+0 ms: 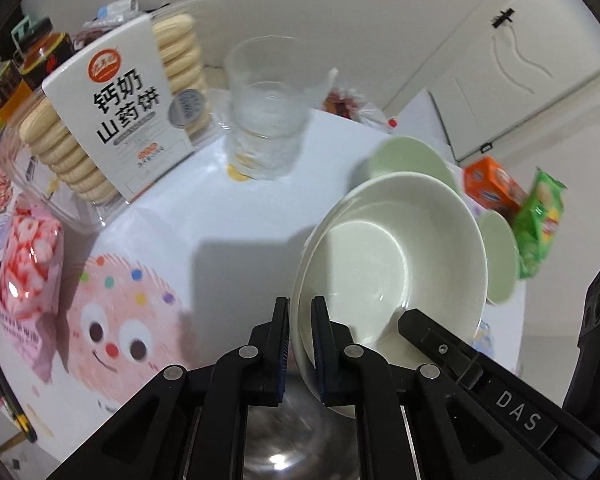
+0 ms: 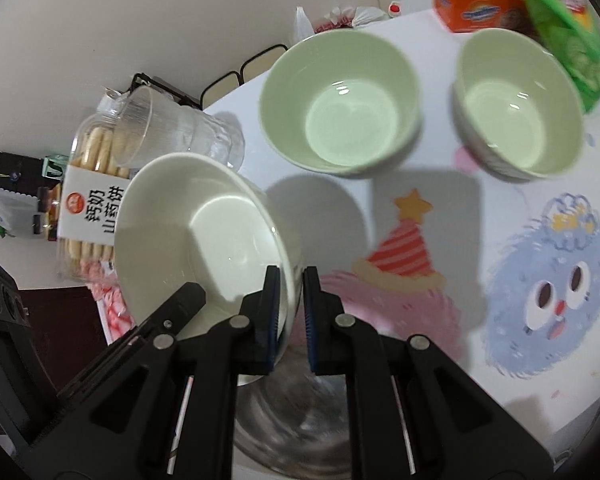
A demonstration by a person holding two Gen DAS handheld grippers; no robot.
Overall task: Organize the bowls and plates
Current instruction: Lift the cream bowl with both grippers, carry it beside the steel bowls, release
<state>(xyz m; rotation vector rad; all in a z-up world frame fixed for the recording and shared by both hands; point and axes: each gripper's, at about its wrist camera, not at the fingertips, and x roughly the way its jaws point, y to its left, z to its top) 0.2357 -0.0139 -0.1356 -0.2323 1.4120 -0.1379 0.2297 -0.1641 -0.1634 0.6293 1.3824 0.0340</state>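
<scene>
Left wrist view — both jaws narrow, clamping white plate [image 1: 384, 248] rims.

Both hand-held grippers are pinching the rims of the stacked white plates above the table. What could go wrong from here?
1. The left hand-held gripper and right hand-held gripper each clamp only a thin rim edge of the stacked white plates, so the glazed stack may slip or tilt.
2. A steel bowl sits right beneath; a drop would hit it.
3. The glass cup and green bowls stand close, so a swing could knock them.
</scene>
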